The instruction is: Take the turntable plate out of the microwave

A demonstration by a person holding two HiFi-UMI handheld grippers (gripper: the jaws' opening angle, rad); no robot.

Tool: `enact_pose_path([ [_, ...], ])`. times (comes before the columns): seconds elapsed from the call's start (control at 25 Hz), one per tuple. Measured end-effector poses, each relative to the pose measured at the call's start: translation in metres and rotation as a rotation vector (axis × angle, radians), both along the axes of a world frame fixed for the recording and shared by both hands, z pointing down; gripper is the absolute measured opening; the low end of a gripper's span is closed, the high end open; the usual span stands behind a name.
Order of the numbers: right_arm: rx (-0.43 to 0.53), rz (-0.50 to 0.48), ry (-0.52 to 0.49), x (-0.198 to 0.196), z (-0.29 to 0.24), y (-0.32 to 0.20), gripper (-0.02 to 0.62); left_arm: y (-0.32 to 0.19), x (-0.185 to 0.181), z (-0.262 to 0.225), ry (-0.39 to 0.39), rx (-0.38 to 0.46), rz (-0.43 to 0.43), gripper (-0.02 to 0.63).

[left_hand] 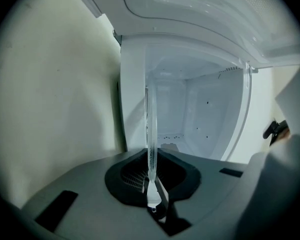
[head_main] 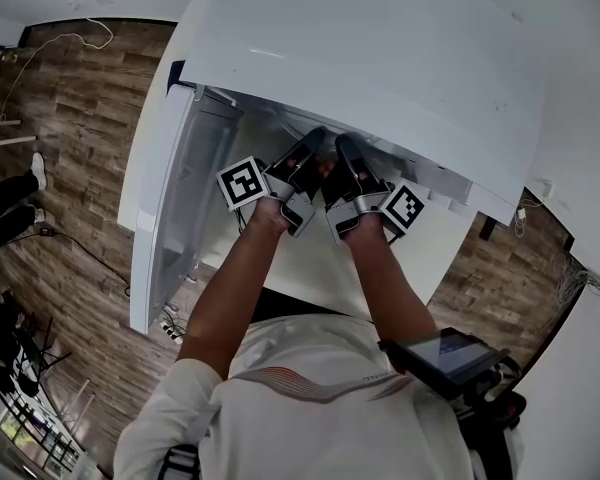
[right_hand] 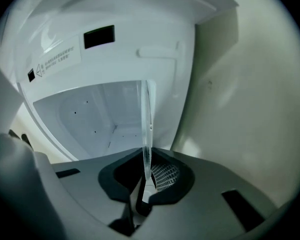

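The clear glass turntable plate [left_hand: 151, 134] shows edge-on as a thin pane running from the left gripper [left_hand: 152, 184] into the white microwave cavity [left_hand: 200, 119]. The dark jaws are pressed on its rim. In the right gripper view the same plate [right_hand: 146, 129] stands between the right gripper's [right_hand: 146, 181] pads, which clamp its rim. In the head view both grippers, left [head_main: 313, 150] and right [head_main: 342, 150], reach side by side into the microwave [head_main: 380, 58]. Its top hides the plate there.
The microwave door [head_main: 175, 208] hangs open to the left of my left arm. The microwave stands on a white counter [head_main: 430, 258]. Wood floor [head_main: 80, 118] with cables lies around it. A seated person's legs [head_main: 5, 203] show at far left. A dark device [head_main: 445, 353] sits at my chest.
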State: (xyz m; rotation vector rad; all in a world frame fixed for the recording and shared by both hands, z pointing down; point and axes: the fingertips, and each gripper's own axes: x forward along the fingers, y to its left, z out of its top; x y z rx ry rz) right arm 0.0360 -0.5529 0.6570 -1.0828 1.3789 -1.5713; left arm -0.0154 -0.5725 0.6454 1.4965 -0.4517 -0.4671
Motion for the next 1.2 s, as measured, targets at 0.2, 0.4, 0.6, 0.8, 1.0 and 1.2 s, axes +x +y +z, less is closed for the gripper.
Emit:
enact_pose_path([
  [0.2,0.038,0.004,0.012,-0.001,-0.008,0.000,0.037,0.001,-0.001,-0.005,0.015,0.031,-0.004,0.044],
  [0.4,0.082,-0.011,0.045,-0.003,-0.018,-0.002,0.037,0.001,-0.004,-0.011,0.032,0.058,-0.015,0.048],
  [0.6,0.118,-0.019,0.039,-0.005,-0.033,-0.004,0.037,0.000,-0.005,-0.028,0.040,0.100,-0.026,0.048],
  [0.8,0.143,-0.054,0.033,-0.007,-0.044,0.006,0.037,0.012,-0.009,-0.039,0.032,0.107,-0.063,0.049],
  [1.0,0.152,-0.106,0.022,-0.010,-0.066,0.056,0.037,0.064,-0.012,-0.061,0.025,0.112,-0.106,0.049],
  [1.2,0.164,-0.190,0.007,-0.026,-0.072,0.088,0.037,0.100,-0.029,-0.070,0.009,0.127,-0.182,0.049],
])
